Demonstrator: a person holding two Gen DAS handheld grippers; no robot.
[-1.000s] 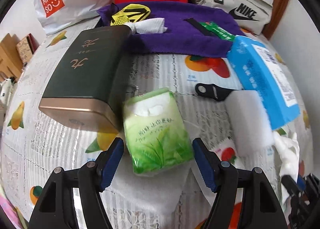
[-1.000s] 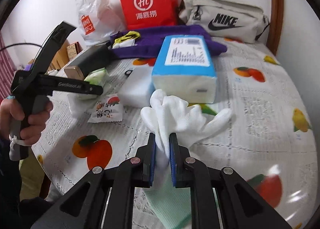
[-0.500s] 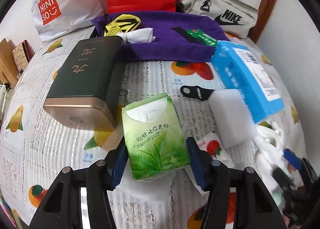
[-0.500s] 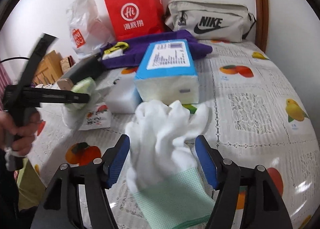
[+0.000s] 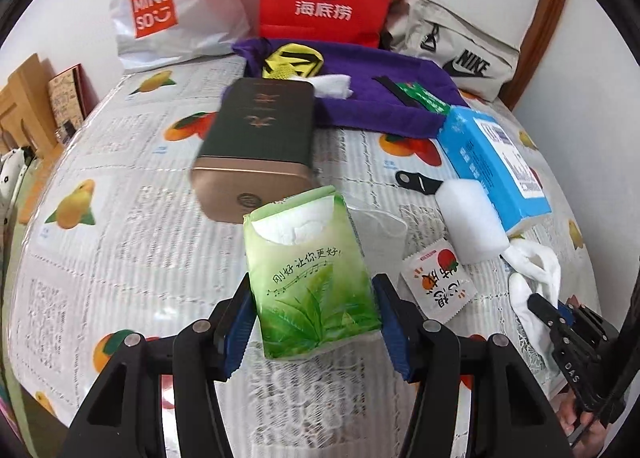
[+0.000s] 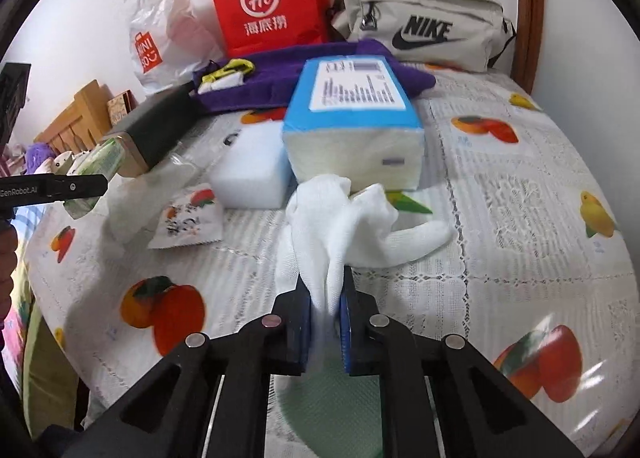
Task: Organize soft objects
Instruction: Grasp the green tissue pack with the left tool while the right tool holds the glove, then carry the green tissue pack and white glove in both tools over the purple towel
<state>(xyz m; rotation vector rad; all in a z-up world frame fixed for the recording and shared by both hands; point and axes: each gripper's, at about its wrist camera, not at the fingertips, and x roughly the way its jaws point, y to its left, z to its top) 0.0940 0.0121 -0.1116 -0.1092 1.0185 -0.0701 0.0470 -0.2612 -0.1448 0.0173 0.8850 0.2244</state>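
Gripping a tissue pack in my left gripper; my right gripper has just closed on a glove. Sponge, towel and the rest at upper frame remain unsorted.

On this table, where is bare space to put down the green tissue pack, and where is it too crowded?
Bare tablecloth lies left of the dark tin box, and again right of the blue tissue pack, below the Nike bag. It is crowded between tin and blue pack: white sponge, snack sachet, white glove.
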